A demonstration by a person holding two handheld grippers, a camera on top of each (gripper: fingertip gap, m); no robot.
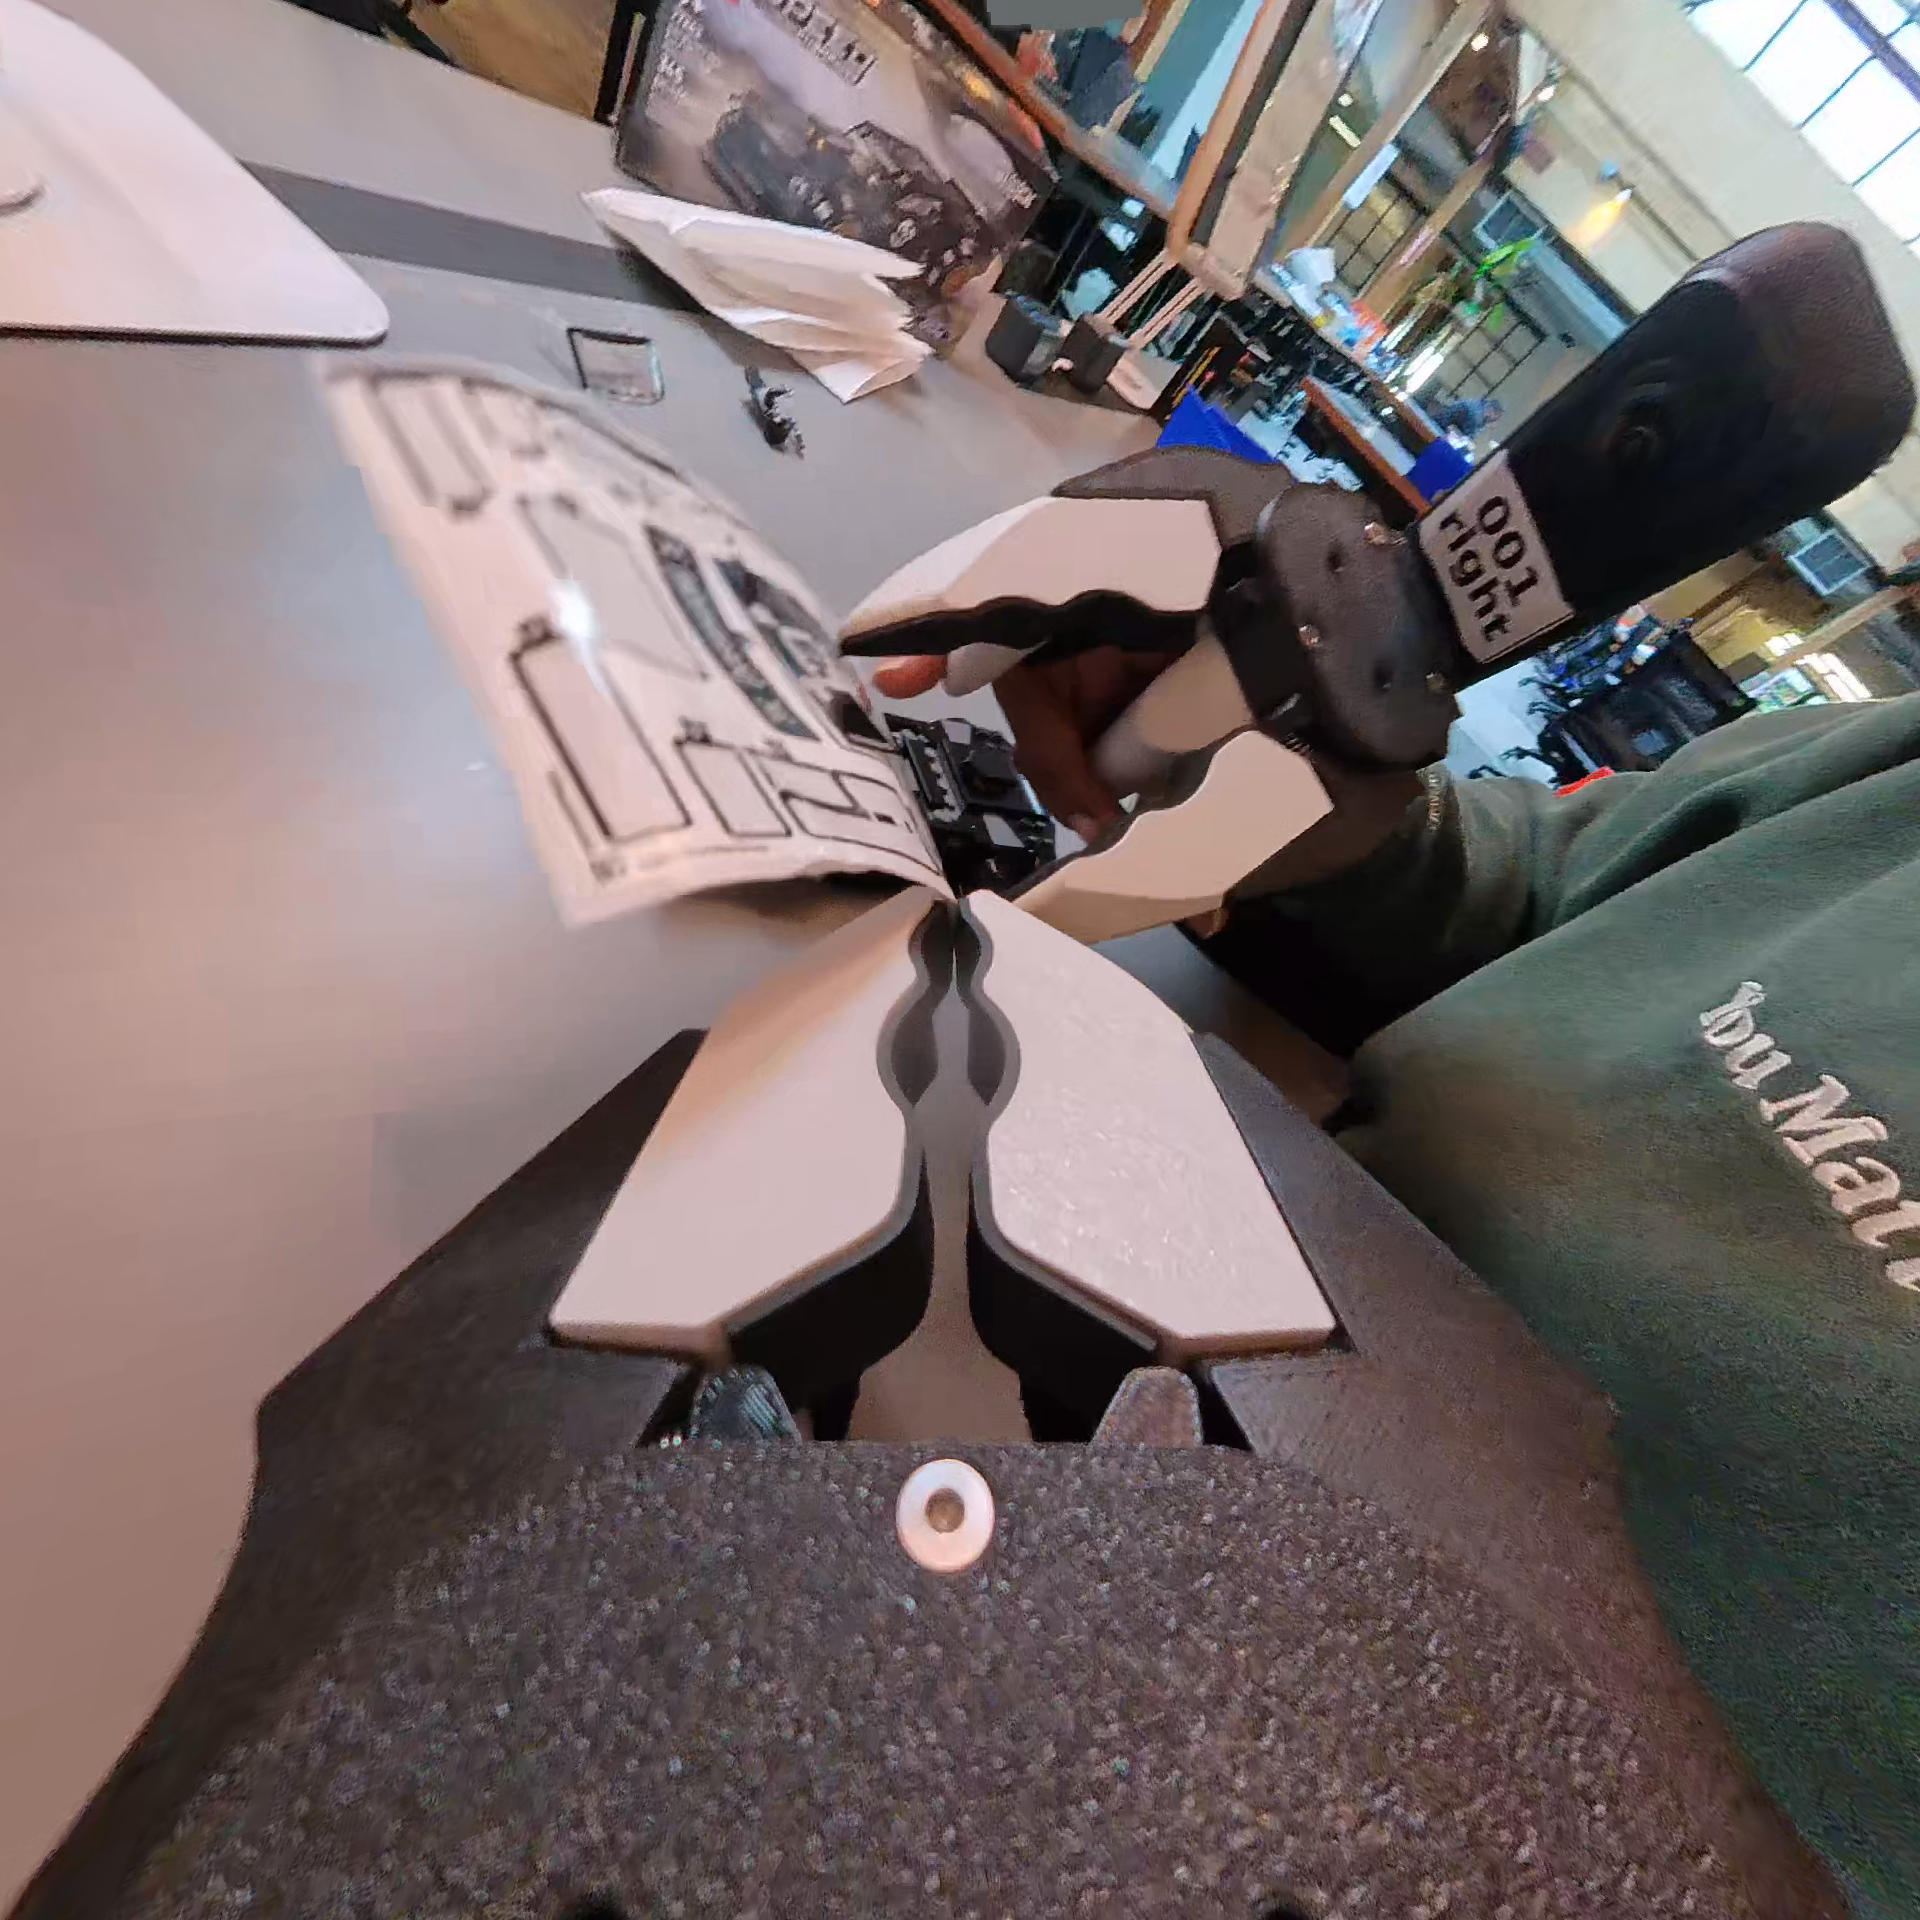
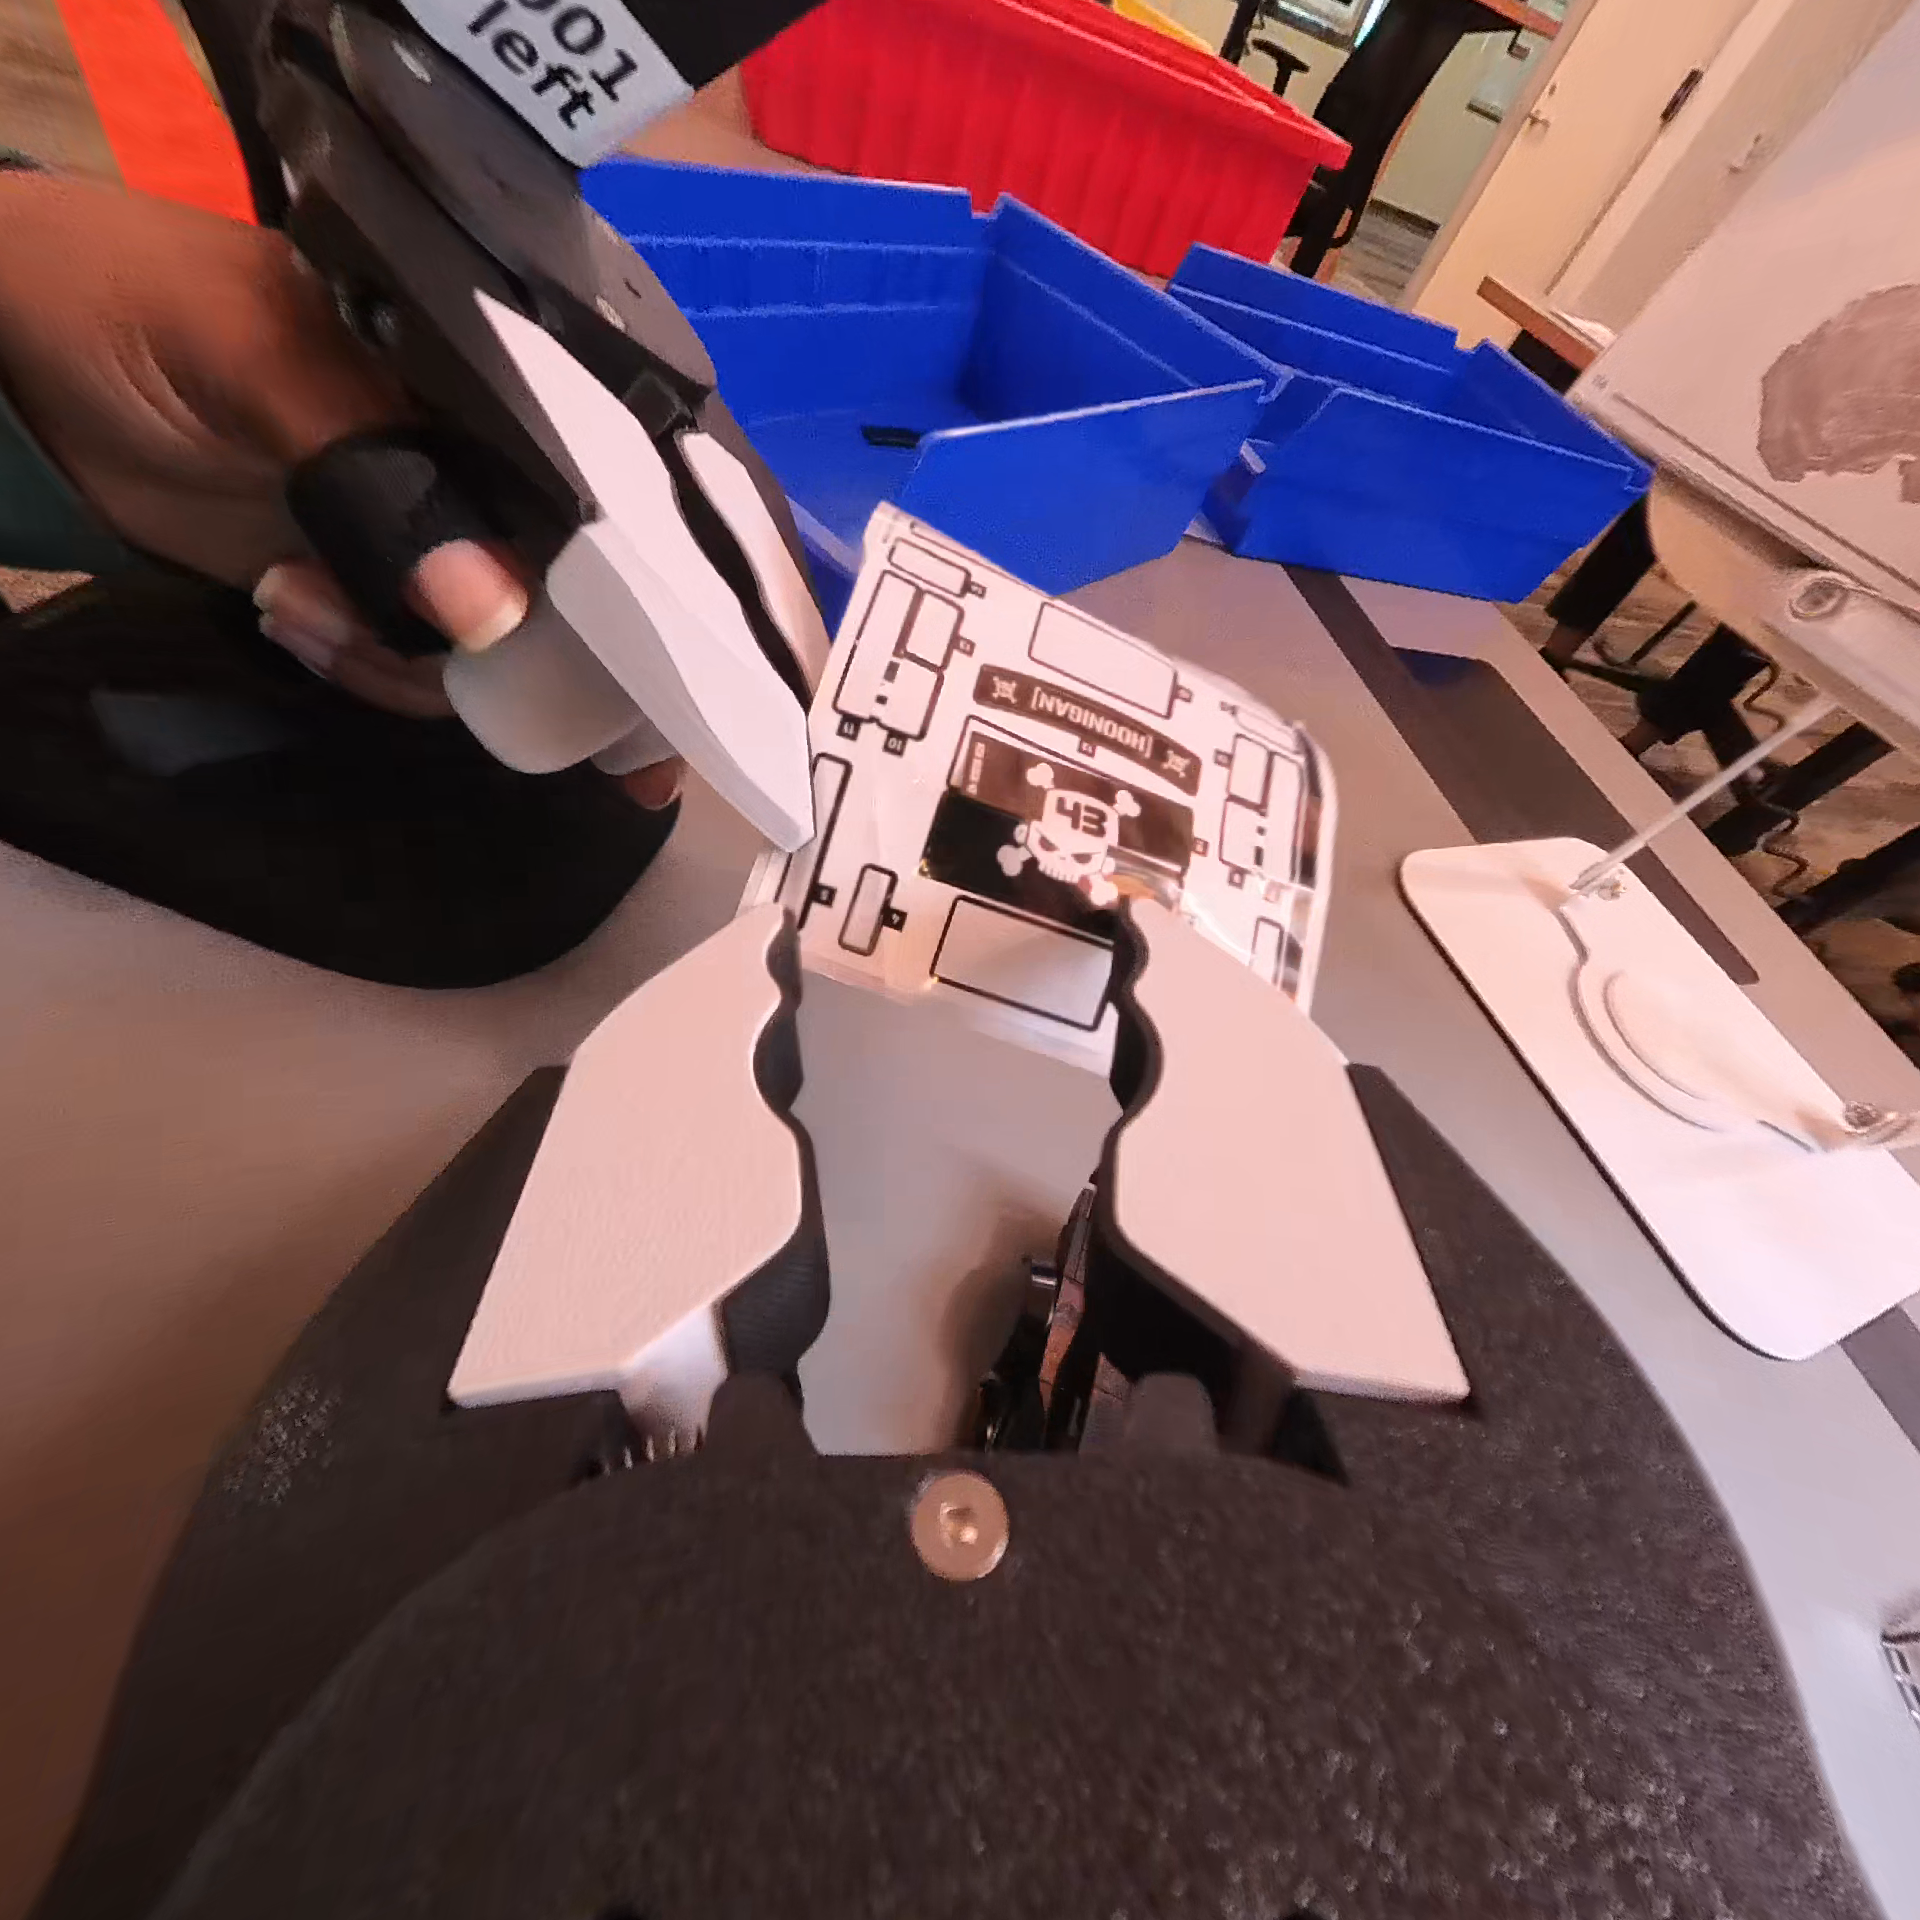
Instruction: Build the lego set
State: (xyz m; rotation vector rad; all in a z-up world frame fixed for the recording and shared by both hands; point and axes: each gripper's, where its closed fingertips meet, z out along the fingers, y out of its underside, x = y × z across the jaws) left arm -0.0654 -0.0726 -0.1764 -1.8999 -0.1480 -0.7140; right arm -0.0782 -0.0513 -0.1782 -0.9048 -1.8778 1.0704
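A white sticker sheet (image 2: 1049,727) with black outlines curls up off the grey table; it also shows in the left wrist view (image 1: 623,644). My left gripper (image 1: 958,914) is shut on the sheet's near edge and also shows in the right wrist view (image 2: 795,821). My right gripper (image 2: 956,925) is open, its jaws straddling the sheet's lower edge. Its right fingertip (image 2: 1138,935) sits at the black skull sticker (image 2: 1049,831), whose corner looks lifted. In the left wrist view the right gripper (image 1: 935,764) stands open around a black Lego assembly (image 1: 971,795) behind the sheet.
Blue bins (image 2: 1091,343) and a red bin (image 2: 1039,104) stand behind the sheet. A white stand base (image 2: 1662,1070) lies to the right. The Lego box (image 1: 831,135), white paper bags (image 1: 769,270) and small black parts (image 1: 774,410) lie farther off. A person's green sleeve (image 1: 1610,935) is close. Only a small space, under 4 cm, lies between the two pairs of fingers. Both grippers' tips are roughly 15 centimetres from the black Lego assembly (image 1: 971,795).
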